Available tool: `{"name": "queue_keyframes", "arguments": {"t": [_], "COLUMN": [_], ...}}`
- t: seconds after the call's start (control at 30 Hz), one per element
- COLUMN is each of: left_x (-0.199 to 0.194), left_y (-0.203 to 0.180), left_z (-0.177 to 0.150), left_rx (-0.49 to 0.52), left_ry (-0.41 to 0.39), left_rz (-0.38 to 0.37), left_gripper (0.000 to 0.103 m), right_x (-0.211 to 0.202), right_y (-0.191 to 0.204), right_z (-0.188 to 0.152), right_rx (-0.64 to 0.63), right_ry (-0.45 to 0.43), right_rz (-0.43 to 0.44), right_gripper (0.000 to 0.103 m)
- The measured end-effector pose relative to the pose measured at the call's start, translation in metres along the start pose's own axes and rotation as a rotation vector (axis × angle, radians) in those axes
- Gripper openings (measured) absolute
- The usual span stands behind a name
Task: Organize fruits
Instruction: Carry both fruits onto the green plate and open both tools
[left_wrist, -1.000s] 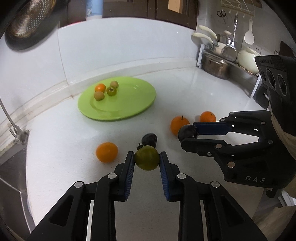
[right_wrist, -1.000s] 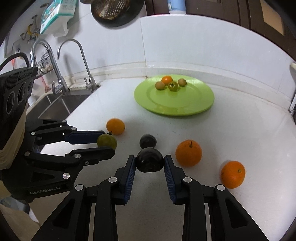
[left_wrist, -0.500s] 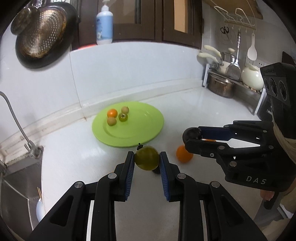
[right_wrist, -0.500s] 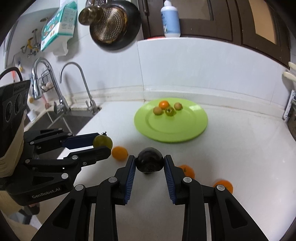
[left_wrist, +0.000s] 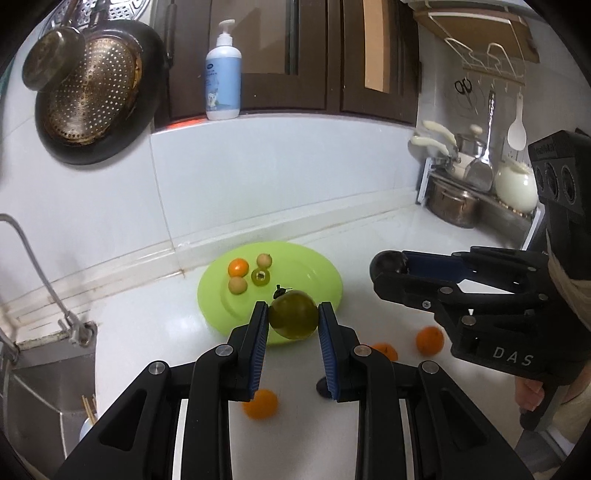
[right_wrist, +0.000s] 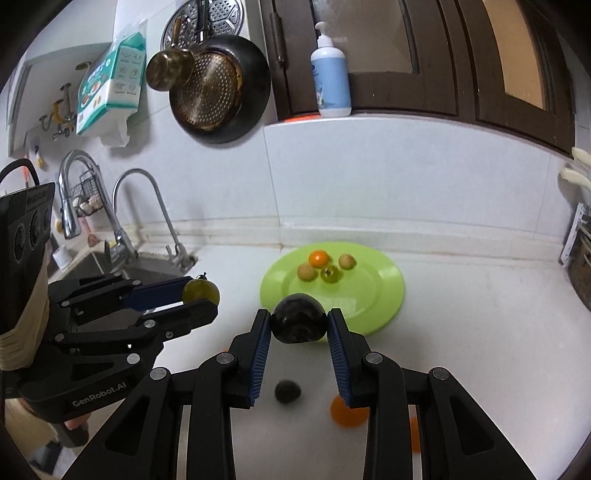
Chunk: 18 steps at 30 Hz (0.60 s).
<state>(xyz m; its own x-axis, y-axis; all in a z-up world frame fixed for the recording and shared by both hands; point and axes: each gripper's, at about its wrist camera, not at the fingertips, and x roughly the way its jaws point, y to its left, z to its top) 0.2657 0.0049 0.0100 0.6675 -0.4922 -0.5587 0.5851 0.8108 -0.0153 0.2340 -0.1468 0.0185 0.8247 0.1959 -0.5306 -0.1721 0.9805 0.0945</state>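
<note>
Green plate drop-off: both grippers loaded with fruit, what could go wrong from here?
1. The left gripper pinches the green fruit and the right gripper the dark fruit at fingertip pads only; either round fruit could slip.
2. Four small fruits cluster at the green plate's far side; a dropped fruit may roll into them or off the shallow rim.
3. Both grippers heading for one plate could collide.

Left tongs and right tongs clamped, side by side, raised
</note>
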Motion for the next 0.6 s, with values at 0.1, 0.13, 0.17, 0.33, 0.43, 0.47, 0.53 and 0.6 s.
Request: {"name": "queue_keyframes", "arguments": {"t": [0.1,0.13,0.17,0.33,0.43,0.47,0.53,0.6], "left_x": [0.006,0.009,0.012,0.025,0.035,0.038,0.045,0.053], "left_y": [0.005,0.006,0.008,0.014,0.018,0.019,0.021,0.023], "left_z": [0.010,0.013,0.017,0.031,0.038,0.040,0.043,0.045], "left_rx": [-0.002,-0.004,-0.007,-0.013,-0.013,-0.012,-0.008,-0.003], "left_ry": [-0.009,-0.008,-0.008,-0.002,0.012,0.017,0.024,0.035], "left_rz": [0.010,0.016,0.018,0.020,0.026,0.028,0.039,0.050], "left_gripper": [0.027,0.027,0.027,0.027,0.027,0.027,0.027,0.027], "right_x": [0.005,0.007,0.008,0.021,0.031,0.034,0.041,0.050], "right_y": [-0.003,-0.004,-0.005,-0.015,-0.021,-0.023,-0.026,-0.029], "right_z": [0.012,0.015,0.018,0.037,0.048,0.051,0.057,0.062], "right_rx": [-0.017,-0.020,-0.023,-0.026,-0.025,-0.023,-0.024,-0.033], "right_ry": [-0.010,-0.011,-0.013,-0.017,-0.010,-0.007,0.002,0.008], "right_rz": [-0.003,-0.003,-0.003,-0.005,-0.006,-0.004,-0.002,-0.006], "right_gripper": [0.032,0.032,0.032,0.032,0.032,0.032,0.032,0.032]}}
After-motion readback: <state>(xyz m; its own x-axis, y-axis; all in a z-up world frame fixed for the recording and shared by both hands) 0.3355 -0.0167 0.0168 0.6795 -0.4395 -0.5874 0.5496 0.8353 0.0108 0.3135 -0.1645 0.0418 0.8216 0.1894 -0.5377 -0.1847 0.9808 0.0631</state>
